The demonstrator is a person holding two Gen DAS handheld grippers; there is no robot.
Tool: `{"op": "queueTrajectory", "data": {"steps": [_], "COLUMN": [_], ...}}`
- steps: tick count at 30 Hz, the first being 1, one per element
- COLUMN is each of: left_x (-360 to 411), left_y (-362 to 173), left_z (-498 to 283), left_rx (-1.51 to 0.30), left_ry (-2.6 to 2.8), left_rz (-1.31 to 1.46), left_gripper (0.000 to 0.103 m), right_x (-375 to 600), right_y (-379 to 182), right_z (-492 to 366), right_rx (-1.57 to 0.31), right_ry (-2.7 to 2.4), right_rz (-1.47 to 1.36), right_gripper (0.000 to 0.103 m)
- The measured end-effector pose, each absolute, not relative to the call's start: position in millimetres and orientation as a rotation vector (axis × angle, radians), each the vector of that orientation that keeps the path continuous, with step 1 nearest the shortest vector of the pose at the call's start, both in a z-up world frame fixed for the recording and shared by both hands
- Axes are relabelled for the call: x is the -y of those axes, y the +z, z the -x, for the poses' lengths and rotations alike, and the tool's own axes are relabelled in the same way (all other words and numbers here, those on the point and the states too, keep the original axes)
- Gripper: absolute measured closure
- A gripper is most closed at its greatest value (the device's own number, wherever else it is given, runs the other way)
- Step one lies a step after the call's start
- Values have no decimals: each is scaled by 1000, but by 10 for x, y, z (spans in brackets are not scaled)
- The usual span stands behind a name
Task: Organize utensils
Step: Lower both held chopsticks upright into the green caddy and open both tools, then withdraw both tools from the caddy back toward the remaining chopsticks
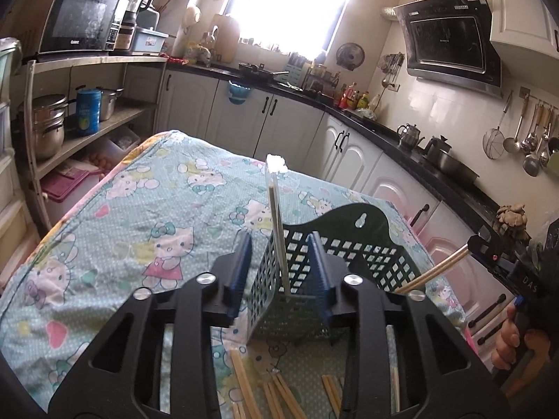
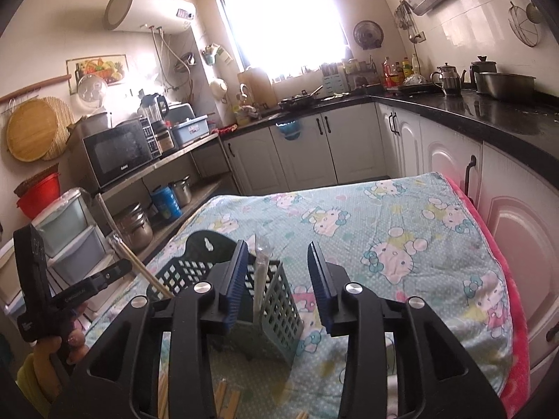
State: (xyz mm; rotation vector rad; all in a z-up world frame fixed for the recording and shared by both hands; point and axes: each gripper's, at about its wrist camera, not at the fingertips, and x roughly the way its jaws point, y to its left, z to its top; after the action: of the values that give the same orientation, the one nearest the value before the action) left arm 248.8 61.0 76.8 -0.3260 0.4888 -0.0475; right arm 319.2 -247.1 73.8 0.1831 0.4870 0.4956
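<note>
In the left wrist view, the left claw (image 1: 281, 272) is hovering just in front of the basket (image 1: 349, 251), a dark perforated holder that is standing on the surface (image 1: 122, 216), which a cartoon-cat cloth is covering. The blue pads (image 1: 244, 262) are standing apart and are pressing on nothing, so this claw is released. Between them, a wrapped chopstick pair (image 1: 276, 216) is standing in the basket's front compartment. Its long axis is nearly upright, leaning a little to the left, with the white paper end pointing up toward the window. At the right edge, the right claw (image 1: 470, 244) is coming in, held by a hand (image 1: 510, 342); another chopstick pair (image 1: 433, 270) is lying just beside its tip, with the long axis slanting down-left into the basket. Whether that claw is gripping it I cannot tell from here. Loose chopsticks (image 1: 279, 398) are lying flat on the cloth below the basket, pointing in several directions.

In the right wrist view, the right claw (image 2: 279, 279) is also released: the pads (image 2: 237, 272) are wide apart with nothing between them touching. The basket (image 2: 265, 300) is sitting just ahead of it, and a wrapped pair (image 2: 260, 272) is standing upright inside, near the left pad. At the left side, the left claw (image 2: 118, 269) is appearing, with a light stick (image 2: 146, 272) slanting beside its tip down into the basket. More chopsticks (image 2: 223, 401) are lying on the surface (image 2: 401, 230) at the bottom.
</note>
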Motion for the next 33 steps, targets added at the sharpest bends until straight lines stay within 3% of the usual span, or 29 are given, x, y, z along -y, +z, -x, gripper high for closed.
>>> {"op": "queueTrajectory", "data": {"steps": [18, 33], "left_x": [-561, -528], "left_y": [645, 541], "left_z": [-2202, -1935], "left_rx": [-522, -536], "left_ry": [-87, -93], "left_rz": [313, 302], "left_gripper": [30, 26], "right_x": [2390, 2300], "right_y": [560, 393], "right_z": [-2977, -2543], "right_rx": [-544, -575], "right_ry": [507, 523], "right_rz": [-136, -55], "right_gripper": [55, 52]}}
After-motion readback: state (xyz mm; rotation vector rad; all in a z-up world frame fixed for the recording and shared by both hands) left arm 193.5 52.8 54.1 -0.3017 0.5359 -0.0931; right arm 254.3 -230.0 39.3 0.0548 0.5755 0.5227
